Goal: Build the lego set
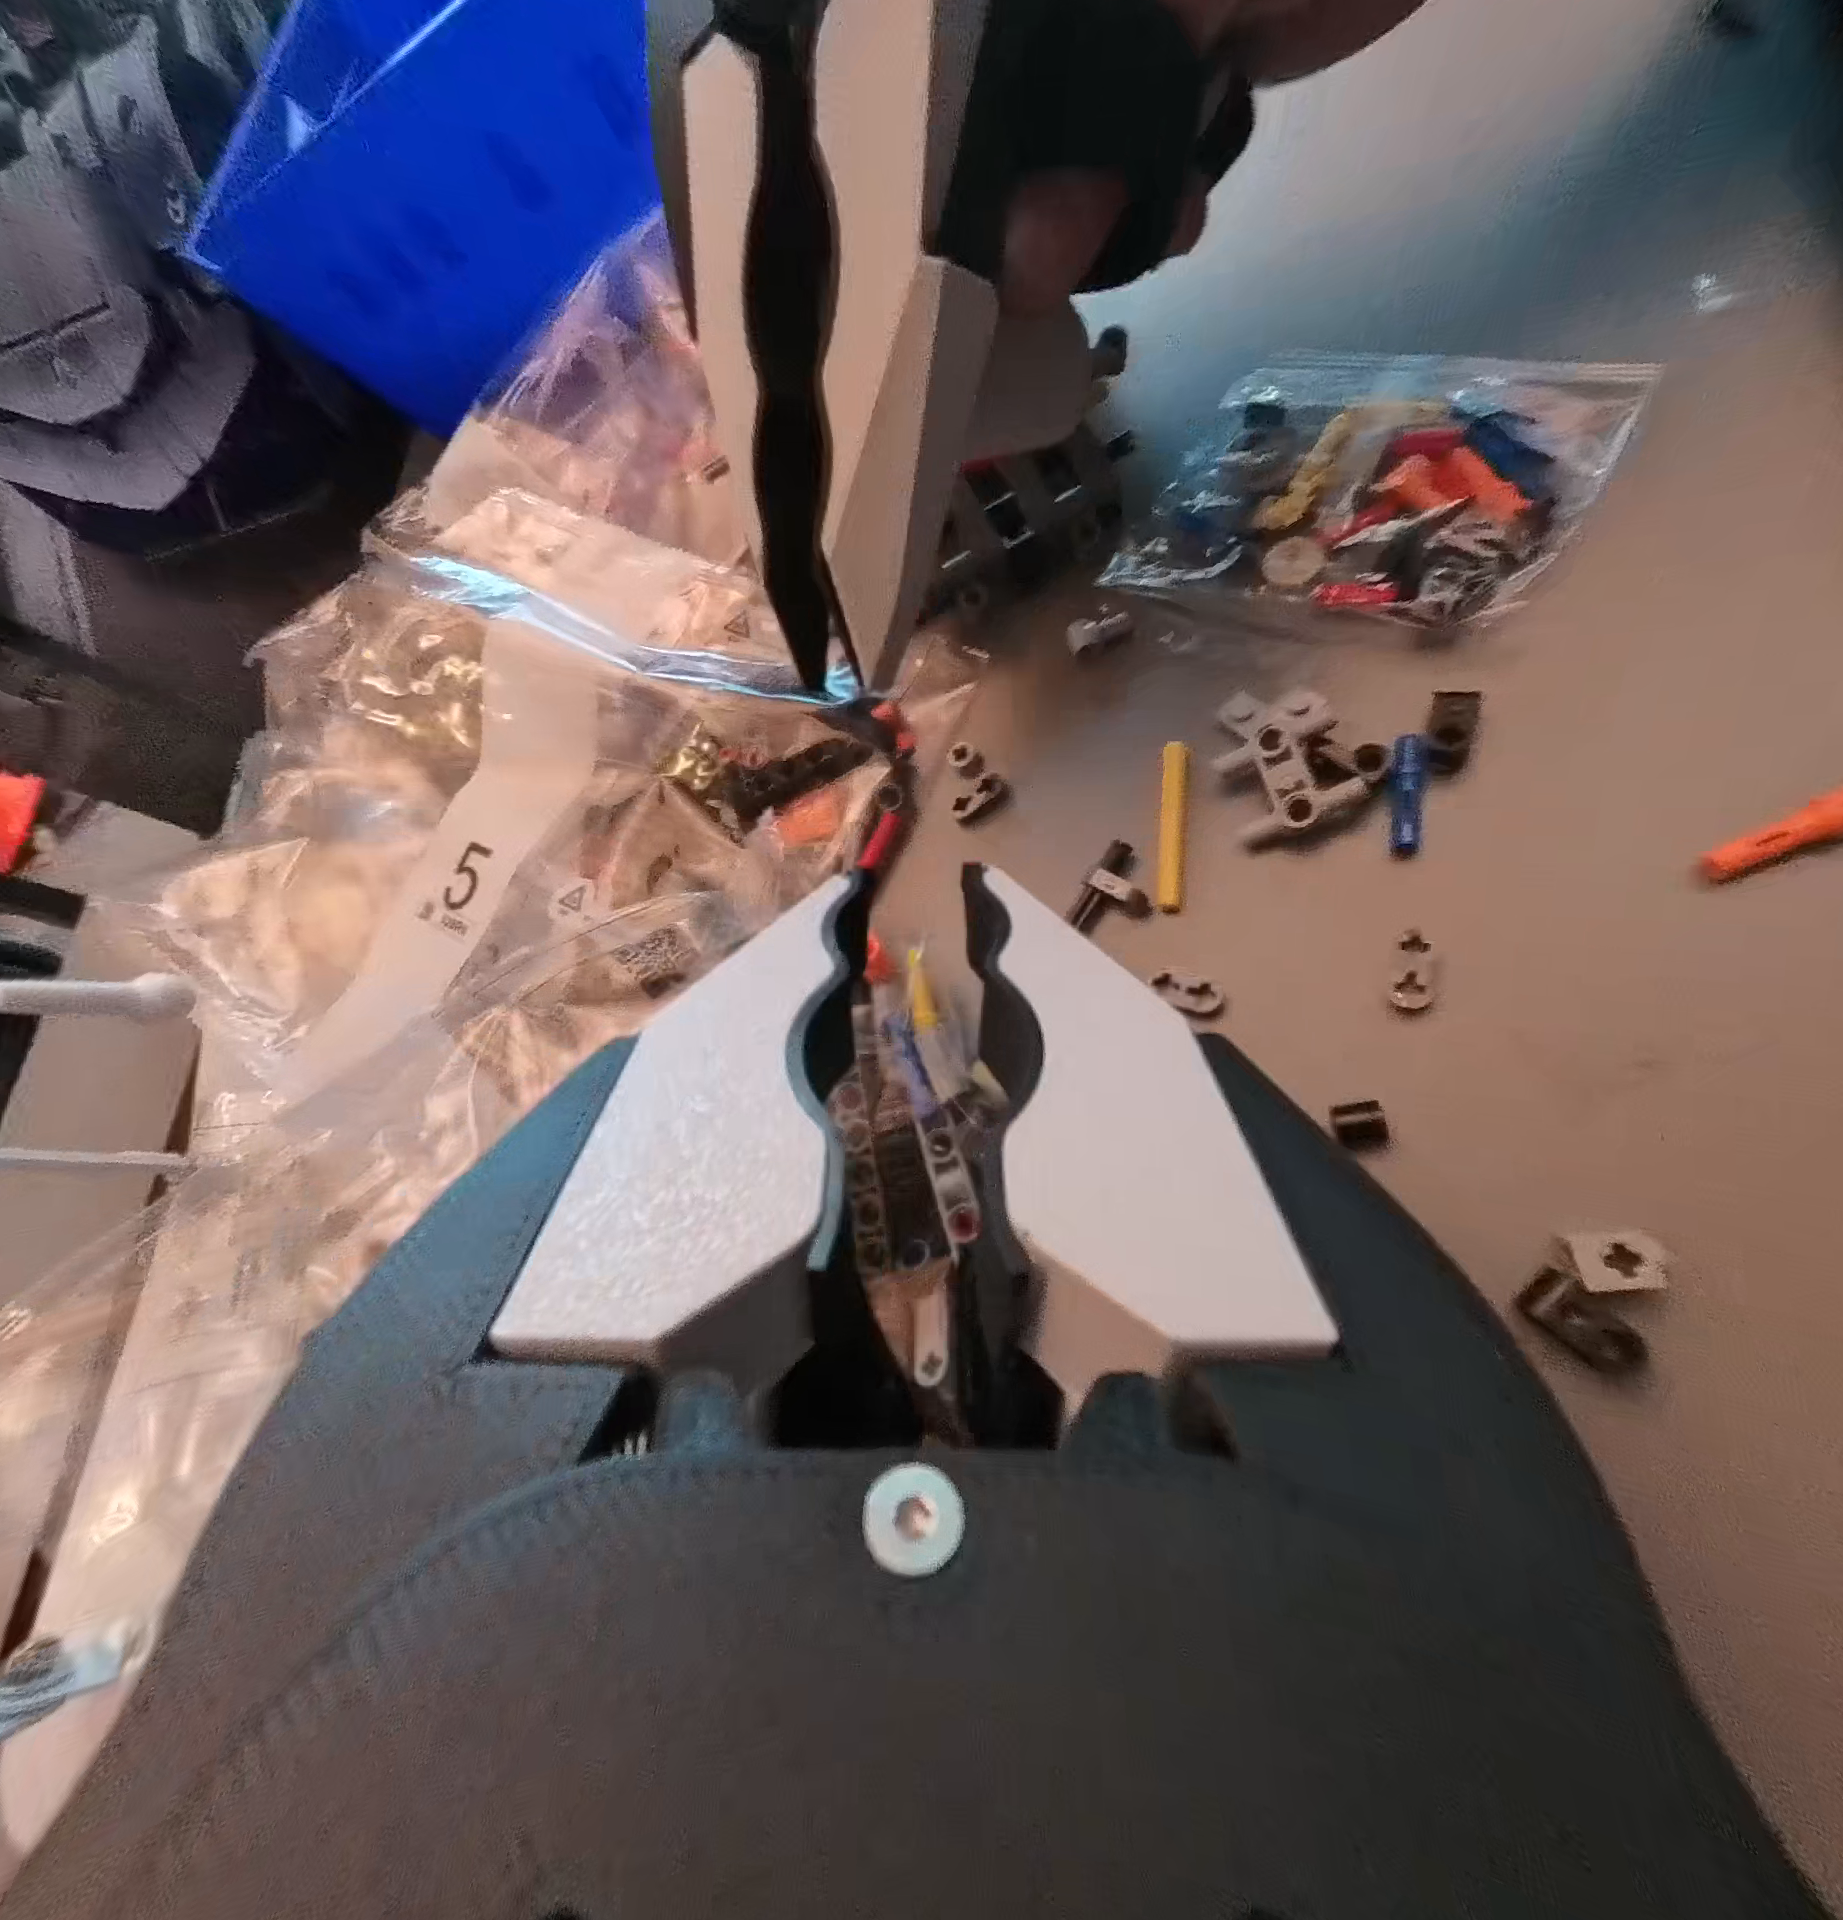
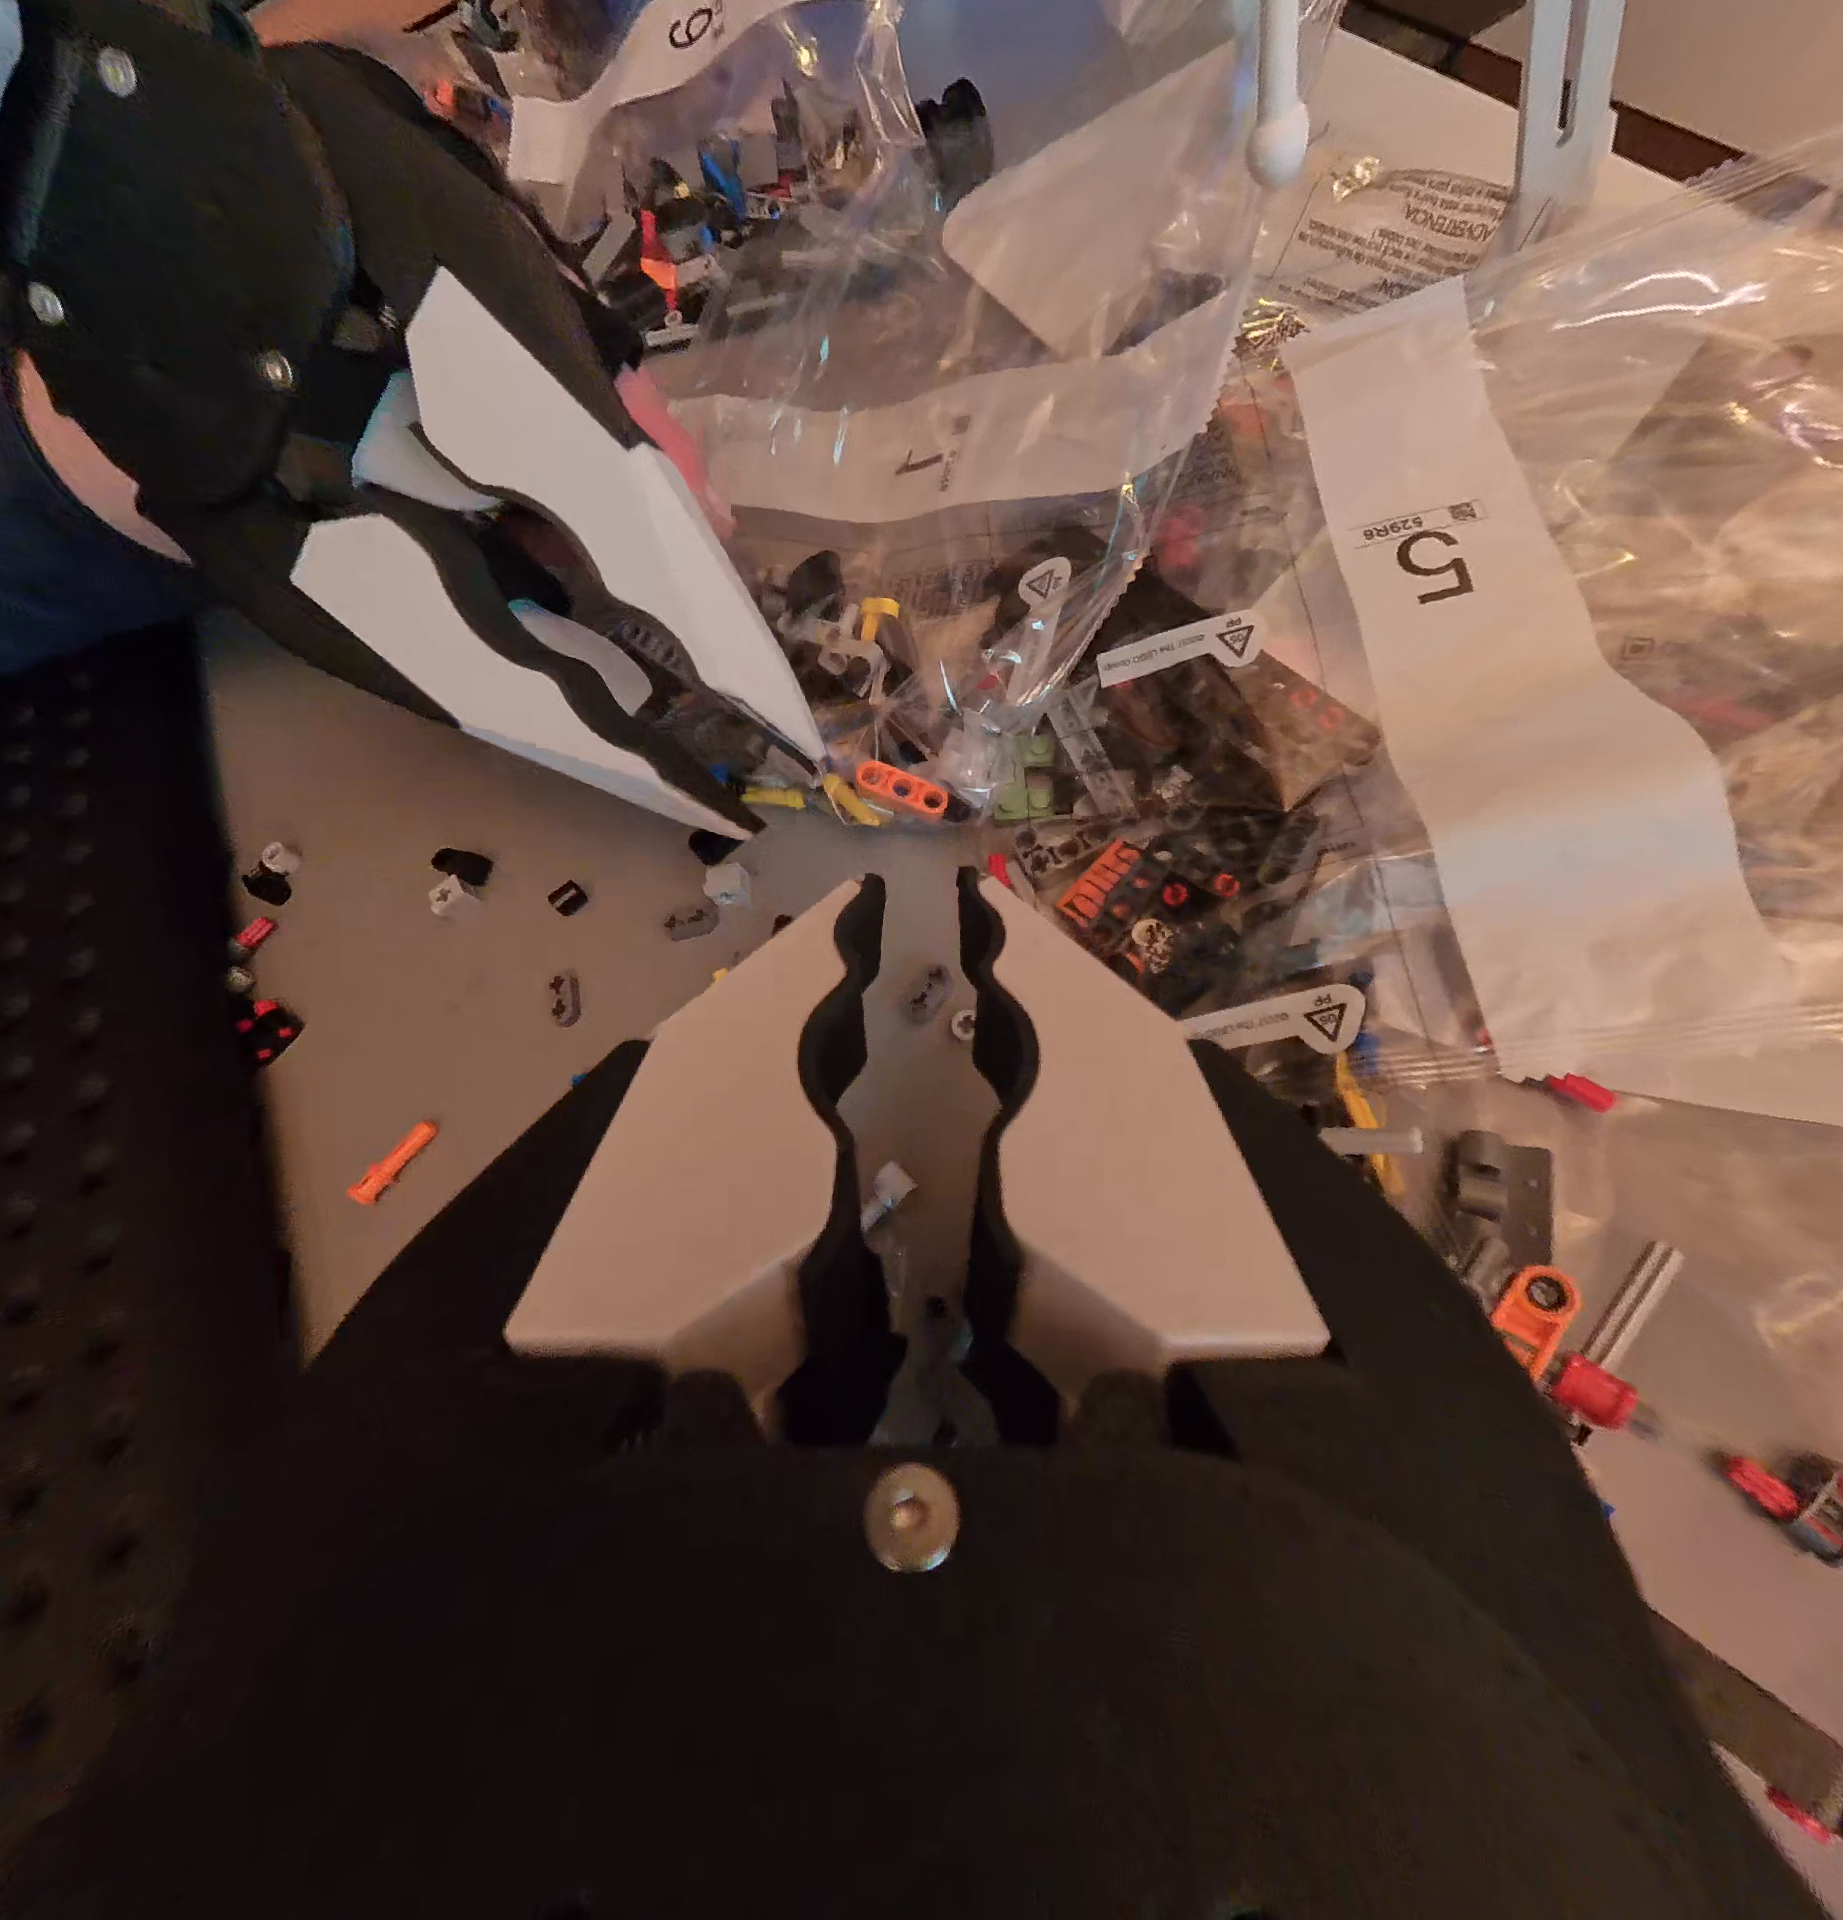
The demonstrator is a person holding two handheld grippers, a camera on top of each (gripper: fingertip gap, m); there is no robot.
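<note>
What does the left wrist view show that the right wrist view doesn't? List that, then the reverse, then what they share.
Left wrist view only: a blue bin, a zip bag of colourful pieces and a yellow axle.
Right wrist view only: a black perforated board and an orange connector beside a red pin.
Both: the left claw, the right claw, the clear bag with a white strip and the grey table.

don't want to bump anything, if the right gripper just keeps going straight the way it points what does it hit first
Probably the orange beam at the edge of the bag pile, just ahead of the right gripper. Only bare table lies between. The left gripper tips sit close beside that line; depth is hard to judge.
</note>
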